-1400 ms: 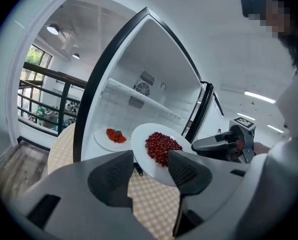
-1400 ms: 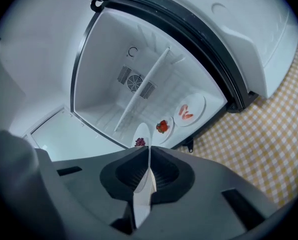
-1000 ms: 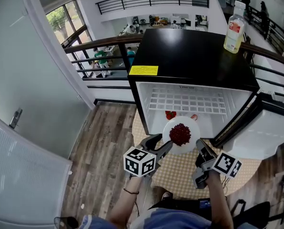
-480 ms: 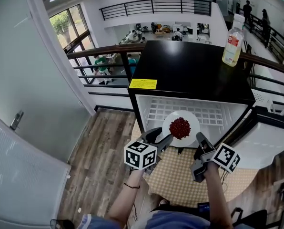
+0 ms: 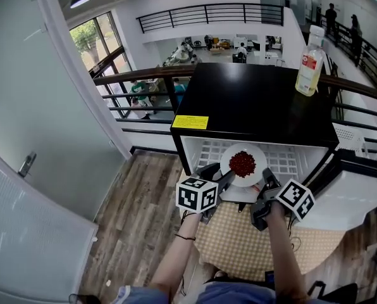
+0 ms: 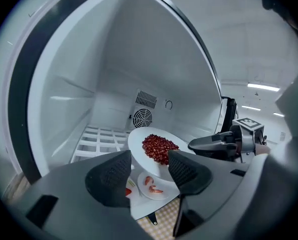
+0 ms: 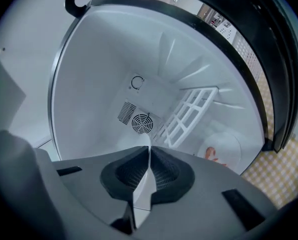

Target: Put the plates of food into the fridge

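A white plate of dark red food (image 5: 243, 164) hangs at the mouth of the open black-topped fridge (image 5: 258, 100), above its floor. My right gripper (image 5: 264, 181) is shut on the plate's right rim, which shows as a thin white edge between the pads (image 7: 149, 159). My left gripper (image 5: 225, 179) is at the plate's left rim with its jaws apart; the plate (image 6: 159, 146) sits just beyond and between them (image 6: 150, 166). A second small plate with red and pink pieces (image 6: 151, 184) lies on the fridge floor below, also visible as the small plate (image 7: 221, 151).
A white wire shelf (image 6: 96, 139) lies deeper inside, before the back wall fan (image 7: 140, 123). A bottle (image 5: 311, 59) stands on the fridge top. The fridge door (image 5: 353, 182) hangs open to the right. A checked cloth (image 5: 239, 233) covers the surface below my arms.
Both grippers have lifted the plate of red food and carried it forward, from low in front of the fridge up to its opening.
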The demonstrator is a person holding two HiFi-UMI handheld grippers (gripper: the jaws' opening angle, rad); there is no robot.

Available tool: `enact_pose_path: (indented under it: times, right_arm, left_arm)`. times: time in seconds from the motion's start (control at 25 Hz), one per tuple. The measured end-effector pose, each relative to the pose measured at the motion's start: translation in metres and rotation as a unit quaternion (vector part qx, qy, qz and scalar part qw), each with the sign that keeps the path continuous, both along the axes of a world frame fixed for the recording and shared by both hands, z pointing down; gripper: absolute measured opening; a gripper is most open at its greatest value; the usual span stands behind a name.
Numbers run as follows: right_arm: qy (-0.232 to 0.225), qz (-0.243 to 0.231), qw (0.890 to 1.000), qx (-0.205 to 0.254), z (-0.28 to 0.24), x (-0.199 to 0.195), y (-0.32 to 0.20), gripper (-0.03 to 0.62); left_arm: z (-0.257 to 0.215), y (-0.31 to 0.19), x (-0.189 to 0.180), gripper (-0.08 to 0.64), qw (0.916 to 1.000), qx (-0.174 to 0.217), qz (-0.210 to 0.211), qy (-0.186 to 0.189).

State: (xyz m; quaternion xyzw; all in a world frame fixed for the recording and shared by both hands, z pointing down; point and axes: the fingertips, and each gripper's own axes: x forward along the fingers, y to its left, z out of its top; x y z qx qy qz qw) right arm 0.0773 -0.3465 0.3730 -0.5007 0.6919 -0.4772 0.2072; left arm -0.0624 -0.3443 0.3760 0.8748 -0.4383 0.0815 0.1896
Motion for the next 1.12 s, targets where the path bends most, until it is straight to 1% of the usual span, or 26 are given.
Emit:
enact_pose_path:
  times: [0.28, 0.4, 0.48, 0.6, 0.72, 0.8, 0.84, 0.92, 1.0, 1.08, 1.12]
  right_arm:
    - [0.003, 0.024, 1.000, -0.004, 0.001, 0.002, -0.022, 0.026]
    - [0.003, 0.031, 1.000, -0.002, -0.002, 0.005, -0.033, 0.026]
    - [0.011, 0.034, 0.999, 0.001, -0.004, 0.006, -0.039, 0.026]
    - [0.042, 0.037, 0.998, 0.010, -0.006, 0.005, -0.045, 0.026]
    - [0.100, 0.025, 0.994, 0.025, -0.011, 0.000, -0.049, 0.026]
    - [0.157, 0.010, 0.987, 0.039, -0.013, -0.003, -0.051, 0.026]
    - [0.193, 0.002, 0.980, 0.046, -0.014, -0.004, -0.052, 0.026]
    - [0.269, -0.012, 0.961, 0.057, -0.012, -0.006, -0.053, 0.028]
    - [0.330, -0.026, 0.941, 0.067, -0.008, -0.009, -0.054, 0.028]
    - [0.366, -0.036, 0.927, 0.077, -0.006, -0.013, -0.054, 0.028]
    - [0.374, -0.039, 0.923, 0.080, -0.006, -0.015, -0.054, 0.028]
  left_arm:
    - [0.001, -0.018, 0.001, 0.233, 0.9997, -0.010, -0.003, -0.024]
    - [-0.005, -0.027, 0.003, 0.233, 0.9998, 0.000, -0.004, -0.022]
    - [-0.012, -0.032, 0.006, 0.233, 0.9998, 0.007, -0.004, -0.021]
    - [-0.019, -0.033, 0.010, 0.233, 0.9995, 0.016, -0.002, -0.027]
    - [-0.025, -0.022, 0.014, 0.233, 0.9995, 0.025, 0.003, -0.020]
    - [-0.027, -0.009, 0.016, 0.233, 0.9995, 0.031, 0.003, -0.007]
    - [-0.028, -0.002, 0.016, 0.233, 0.9994, 0.033, 0.002, 0.001]
    - [-0.026, 0.015, 0.014, 0.232, 0.9992, 0.035, -0.002, 0.016]
    - [-0.020, 0.032, 0.011, 0.233, 0.9991, 0.031, -0.005, 0.027]
    - [-0.013, 0.048, 0.008, 0.232, 0.9992, 0.025, -0.006, 0.030]
    - [-0.009, 0.055, 0.006, 0.232, 0.9993, 0.022, -0.006, 0.029]
